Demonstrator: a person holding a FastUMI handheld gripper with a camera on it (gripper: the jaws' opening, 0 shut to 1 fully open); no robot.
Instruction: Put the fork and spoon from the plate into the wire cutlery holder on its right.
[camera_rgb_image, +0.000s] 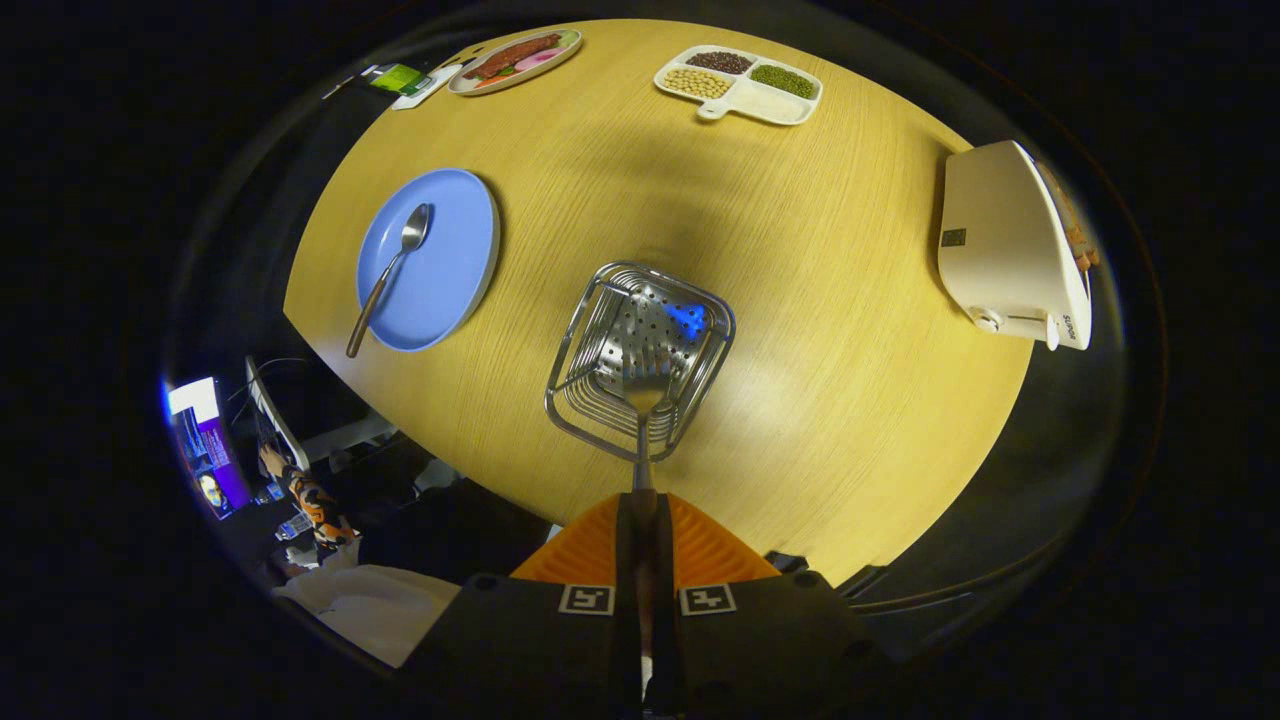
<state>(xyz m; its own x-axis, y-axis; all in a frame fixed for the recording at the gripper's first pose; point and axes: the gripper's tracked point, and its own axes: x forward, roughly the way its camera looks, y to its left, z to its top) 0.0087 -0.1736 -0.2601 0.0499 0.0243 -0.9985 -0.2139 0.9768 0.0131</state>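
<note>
Gripper (640, 500) closed tight on fork (644, 400), both fingers pinching the handle, tines pointing ahead and down. Fork head hanging over the mouth of the wire cutlery holder (700, 375), just beyond the fingertips, tines seeming to sit inside the rim toward the near wall; whether touching the perforated floor, cannot tell. Spoon (392, 265) lying on the blue plate (455, 270), ahead and well off to the left of the fingers, bowl pointing away, handle end hanging over the plate's near rim. Holder standing on the wooden table (820, 330), apart from the plate. Farther ahead, a divided dish of beans (740, 85) and a plate of food (515, 60); off to the right, a white appliance (1010, 245). Step in hand, by the look of it: seating the fork in the holder. Best done by lowering straight along the fork's own line, keeping tines clear of the near wires, nudging slightly forward toward the basket's centre before letting go. Worth opening only once the head is well below the rim, otherwise likely to tip out over the near edge. Afterwards, lifting clear without snagging the handle, then across to the spoon.
</note>
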